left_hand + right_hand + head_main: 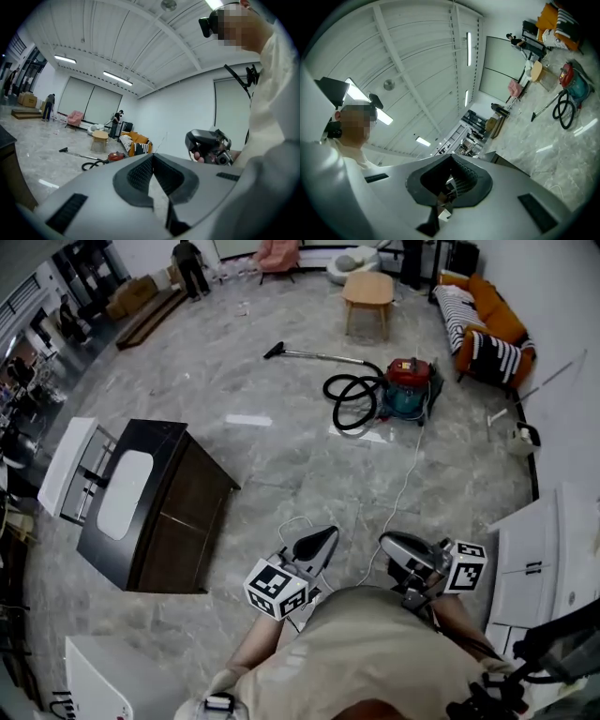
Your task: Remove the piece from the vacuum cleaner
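Note:
A red and teal canister vacuum cleaner (408, 388) stands on the marble floor far ahead. Its black hose (349, 401) is coiled to its left, and a metal wand (323, 357) runs out to a floor nozzle (274, 351). My left gripper (322, 539) and right gripper (393, 546) are held close to my body, well short of the vacuum, both shut and empty. The left gripper view shows its jaws (153, 157) shut, with the vacuum (116, 156) small in the distance. The right gripper view is tilted, with its jaws (451, 158) shut and the vacuum (572, 80) at the far right.
A dark cabinet (159, 507) with a white unit (70, 465) stands to the left. White cabinets (544, 549) line the right. A white cord (405, 470) trails from the vacuum toward me. Behind it are a wooden table (368, 292) and an orange sofa (483, 324). A person (190, 266) stands at the back.

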